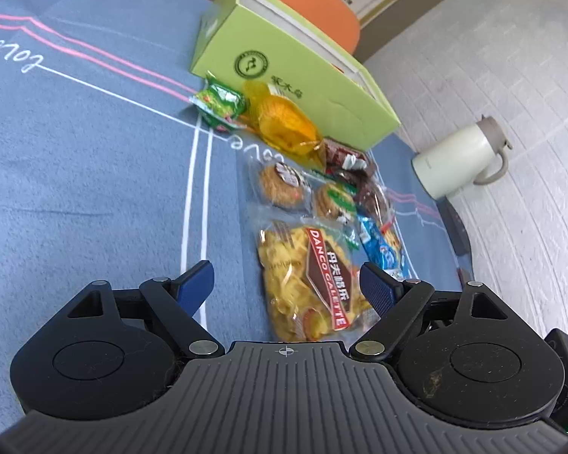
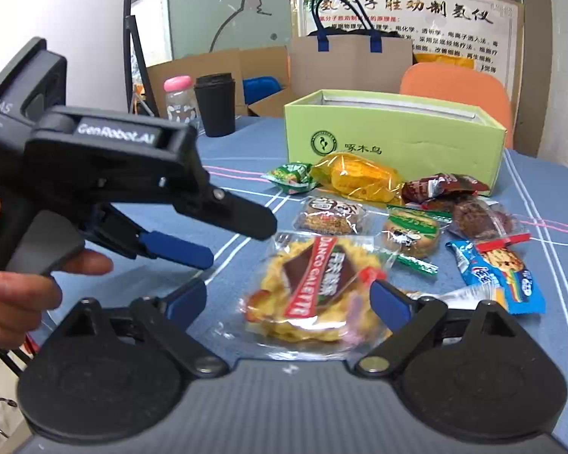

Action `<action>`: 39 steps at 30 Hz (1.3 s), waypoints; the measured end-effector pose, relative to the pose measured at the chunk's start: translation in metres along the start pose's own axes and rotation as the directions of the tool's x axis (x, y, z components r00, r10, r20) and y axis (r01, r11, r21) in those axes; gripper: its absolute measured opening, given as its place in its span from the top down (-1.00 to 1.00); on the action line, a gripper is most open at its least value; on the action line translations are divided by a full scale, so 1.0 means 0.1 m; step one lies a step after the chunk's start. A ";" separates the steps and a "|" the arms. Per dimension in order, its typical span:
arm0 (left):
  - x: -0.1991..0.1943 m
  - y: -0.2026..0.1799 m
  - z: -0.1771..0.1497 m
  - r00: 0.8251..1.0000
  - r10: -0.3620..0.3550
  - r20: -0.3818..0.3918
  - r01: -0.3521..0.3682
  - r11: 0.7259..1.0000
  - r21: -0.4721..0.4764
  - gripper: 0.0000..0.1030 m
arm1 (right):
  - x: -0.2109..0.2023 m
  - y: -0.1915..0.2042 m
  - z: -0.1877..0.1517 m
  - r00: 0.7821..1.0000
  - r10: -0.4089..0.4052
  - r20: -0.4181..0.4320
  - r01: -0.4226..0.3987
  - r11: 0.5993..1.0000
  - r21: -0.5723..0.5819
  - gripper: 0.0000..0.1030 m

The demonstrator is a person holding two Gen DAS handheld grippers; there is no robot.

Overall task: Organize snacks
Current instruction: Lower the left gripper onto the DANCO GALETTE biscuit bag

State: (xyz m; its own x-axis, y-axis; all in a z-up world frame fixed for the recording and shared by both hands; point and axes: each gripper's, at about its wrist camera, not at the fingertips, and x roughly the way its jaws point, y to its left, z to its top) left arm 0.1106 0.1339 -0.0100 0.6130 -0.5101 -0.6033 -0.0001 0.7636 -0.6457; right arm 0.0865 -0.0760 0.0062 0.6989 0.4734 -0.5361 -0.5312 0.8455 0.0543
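Observation:
Several wrapped snacks lie on the blue tablecloth in front of an open light-green box (image 2: 394, 140), which also shows in the left wrist view (image 1: 291, 72). Nearest is a yellow Danco Galette pack (image 2: 314, 287), also in the left wrist view (image 1: 310, 283). My right gripper (image 2: 287, 299) is open, its fingers on either side of that pack just above it. My left gripper (image 1: 286, 283) is open and empty, hovering with the pack toward its right finger; it appears in the right wrist view (image 2: 178, 246) at the left. Behind lie a green pack (image 2: 291, 176), an orange pack (image 2: 356, 176), cookies (image 2: 331, 215) and a blue pack (image 2: 500, 272).
A black cup (image 2: 216, 104) and a pink-capped bottle (image 2: 178, 100) stand at the table's far left. An orange chair (image 2: 458, 87) and a paper bag (image 2: 350, 60) are behind the box. A white kettle (image 1: 458, 157) stands on the floor beyond the table edge.

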 end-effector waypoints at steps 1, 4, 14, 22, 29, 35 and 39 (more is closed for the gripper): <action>0.00 0.00 -0.01 1.000 -0.001 -0.001 0.001 1.000 0.002 -0.39 | -0.05 -0.01 0.00 1.000 -0.013 0.013 0.013 1.000 0.012 -0.79; 0.04 0.00 -0.03 1.000 -0.001 -0.007 0.001 1.000 -0.002 -0.41 | -0.11 -0.08 -0.04 1.000 0.005 0.012 -0.006 0.997 0.081 -0.79; 0.11 -0.07 -0.06 1.000 0.005 -0.020 -0.005 1.000 0.016 -0.42 | 0.03 -0.07 -0.15 0.999 0.014 -0.035 -0.011 0.994 0.106 -0.79; 0.13 -0.06 -0.06 1.000 0.004 -0.024 -0.004 1.000 0.022 -0.43 | -0.03 -0.48 -0.21 0.997 -0.057 -0.056 0.068 0.976 0.206 -0.80; 0.23 -0.18 -0.06 0.999 -0.001 -0.035 0.002 0.999 0.052 -0.43 | 0.02 -0.27 -0.14 0.998 0.044 -0.044 -0.036 0.985 0.168 -0.80; 0.36 -0.32 -0.11 0.998 0.026 -0.050 -0.020 0.992 0.123 -0.44 | 0.15 -0.11 -0.16 0.999 0.010 -0.053 -0.004 0.993 0.115 -0.82; 0.39 -0.39 -0.14 0.998 0.054 -0.042 -0.046 0.984 0.173 -0.44 | 0.13 -0.10 -0.17 0.999 -0.016 -0.039 0.021 0.989 0.148 -0.80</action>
State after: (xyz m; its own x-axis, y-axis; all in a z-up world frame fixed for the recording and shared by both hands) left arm 0.1229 0.0787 -0.0149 0.5781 -0.4842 -0.6568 0.1082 0.8433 -0.5265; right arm 0.0927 -0.0821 -0.0162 0.6879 0.4502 -0.5694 -0.4397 0.8826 0.1666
